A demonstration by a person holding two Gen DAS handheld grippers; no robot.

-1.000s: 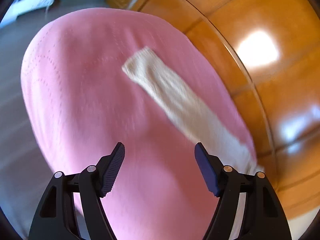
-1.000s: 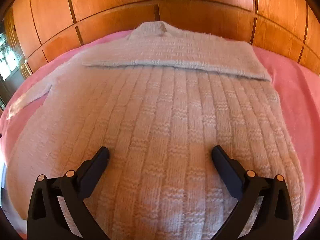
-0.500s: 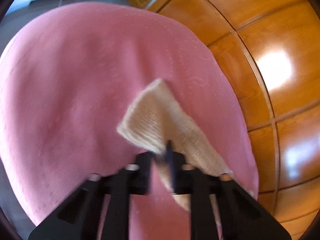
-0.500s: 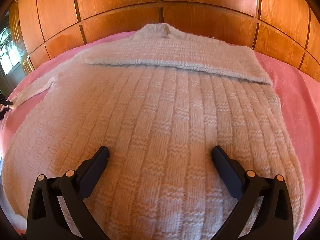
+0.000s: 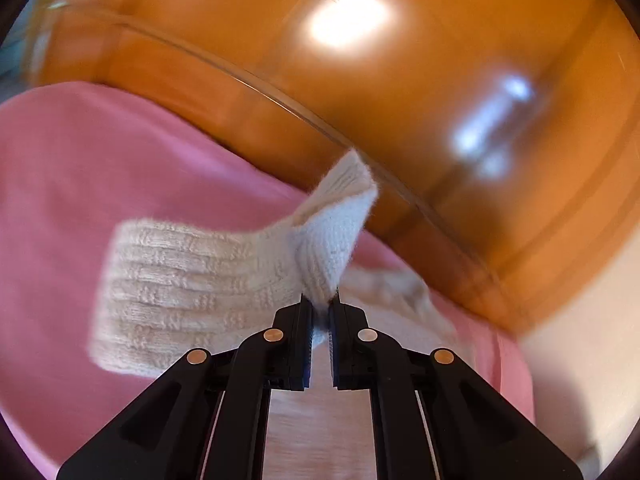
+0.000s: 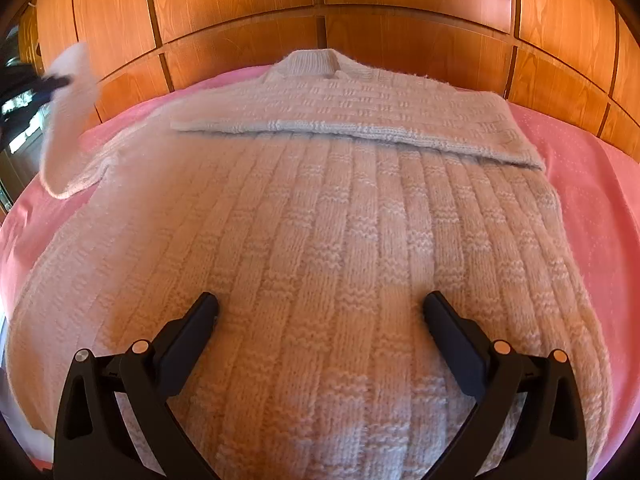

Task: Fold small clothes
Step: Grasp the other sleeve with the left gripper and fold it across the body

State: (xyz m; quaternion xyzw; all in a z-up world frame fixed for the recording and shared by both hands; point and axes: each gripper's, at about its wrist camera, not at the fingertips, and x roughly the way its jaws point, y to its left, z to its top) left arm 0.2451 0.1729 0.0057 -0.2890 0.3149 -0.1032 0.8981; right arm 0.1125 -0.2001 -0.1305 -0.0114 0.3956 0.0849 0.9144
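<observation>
A cream knitted sweater (image 6: 320,220) lies flat on a pink bedcover (image 6: 592,184), collar toward the wooden wall. Its right sleeve is folded across the chest. My left gripper (image 5: 320,312) is shut on the cuff end of the left sleeve (image 5: 200,288) and holds it lifted above the bedcover (image 5: 80,184). In the right wrist view the raised sleeve (image 6: 66,120) and the left gripper (image 6: 52,82) show at the far left, blurred. My right gripper (image 6: 320,312) is open and empty, low over the sweater's lower body.
Orange-brown wooden panelling (image 6: 400,0) runs along the far side of the bed and fills the upper part of the left wrist view (image 5: 400,80). A dark gap with furniture shows at the far left (image 6: 16,120).
My left gripper closed on the sleeve end, lifted it off the bedcover and swung toward the wooden wall. The right gripper has stayed open over the sweater.
</observation>
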